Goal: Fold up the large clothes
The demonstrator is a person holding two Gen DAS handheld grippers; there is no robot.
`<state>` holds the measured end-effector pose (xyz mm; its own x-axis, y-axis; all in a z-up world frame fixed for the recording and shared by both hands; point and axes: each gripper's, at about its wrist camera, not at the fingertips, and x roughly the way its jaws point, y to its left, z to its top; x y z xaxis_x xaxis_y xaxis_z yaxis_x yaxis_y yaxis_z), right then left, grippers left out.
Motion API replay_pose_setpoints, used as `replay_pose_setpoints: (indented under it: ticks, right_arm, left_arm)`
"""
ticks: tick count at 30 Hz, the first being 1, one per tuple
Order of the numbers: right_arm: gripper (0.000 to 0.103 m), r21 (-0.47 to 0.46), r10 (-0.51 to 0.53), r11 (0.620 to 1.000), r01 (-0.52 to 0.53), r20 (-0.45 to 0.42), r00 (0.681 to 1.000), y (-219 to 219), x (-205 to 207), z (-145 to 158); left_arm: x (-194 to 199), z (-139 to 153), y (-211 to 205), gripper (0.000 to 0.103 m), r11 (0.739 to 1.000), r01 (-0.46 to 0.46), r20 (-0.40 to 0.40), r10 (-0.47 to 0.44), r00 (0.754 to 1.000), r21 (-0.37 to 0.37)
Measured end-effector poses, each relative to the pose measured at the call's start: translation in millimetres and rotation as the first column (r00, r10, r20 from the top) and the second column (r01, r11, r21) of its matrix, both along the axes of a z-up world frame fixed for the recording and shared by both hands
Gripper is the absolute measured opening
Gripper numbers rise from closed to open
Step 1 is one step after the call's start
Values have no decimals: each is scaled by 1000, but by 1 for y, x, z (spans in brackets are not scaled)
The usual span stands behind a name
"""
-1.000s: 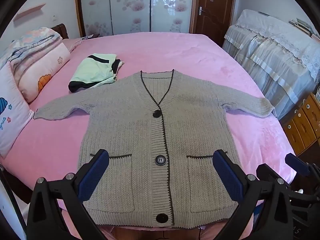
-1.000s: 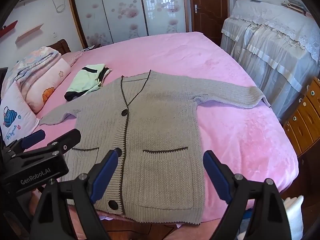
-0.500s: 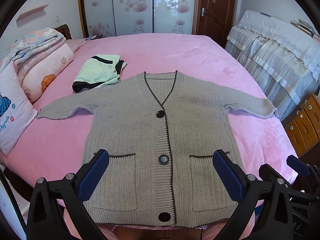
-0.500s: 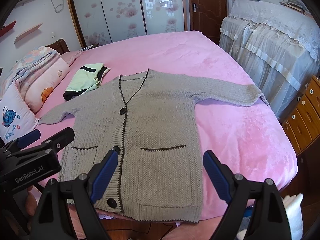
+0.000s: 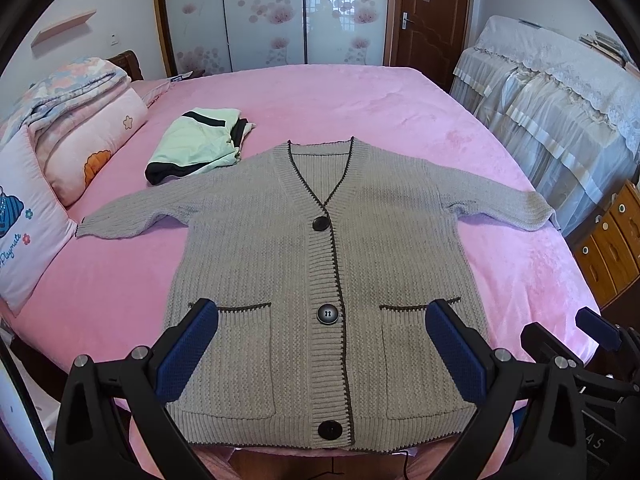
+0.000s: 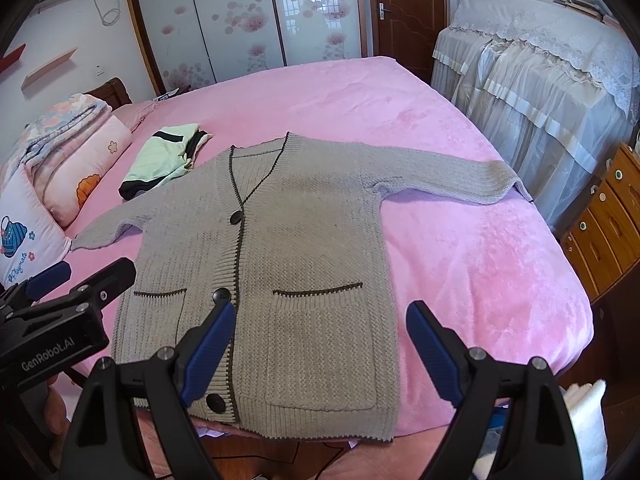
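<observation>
Both my claws hang wide apart and empty above the hem: left claw (image 5: 322, 354), right claw (image 6: 320, 344). The grey knit cardigan (image 5: 320, 264) lies face up, buttoned, sleeves spread, on the pink bed (image 5: 360, 104). I reckon it's thick, soft and floppy, a bit weighty, likely to sag and stretch. Best to pinch the ribbed hem corners or the cuffs (image 6: 508, 184), not the loose middle.
</observation>
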<state>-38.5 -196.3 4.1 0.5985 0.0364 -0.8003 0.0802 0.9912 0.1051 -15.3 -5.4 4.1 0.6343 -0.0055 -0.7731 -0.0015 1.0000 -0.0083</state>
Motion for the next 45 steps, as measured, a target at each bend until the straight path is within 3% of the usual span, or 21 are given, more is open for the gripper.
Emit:
replay_pose_setpoints:
  ticks: [11,29,37,41,45]
  right_arm:
    - [88,1,-7,1000,7,-2,1000,-6,0,-5]
    - [88,8,-13,1000,13,6,1000,-23,2,-8]
    - [88,-50,-35,998,37,36,999,-43,13,-4]
    - [88,-40,-41,998,43,45,998,-62,23,1]
    - [88,-115,-65,991,74,84,994,-79,29,11]
  left_arm:
    - [3,-4,-11,103,999,21,-23,-20,1000,25]
    - [8,-1,-24,103,998,29,2,-30,1000,49]
    - [22,18,-46,103,995,62,61,-67,996,76]
    - [36,33,-59,103,993,112,86,-116,990,49]
    - [53,50,-75,103,986,163,128,-165,978,30]
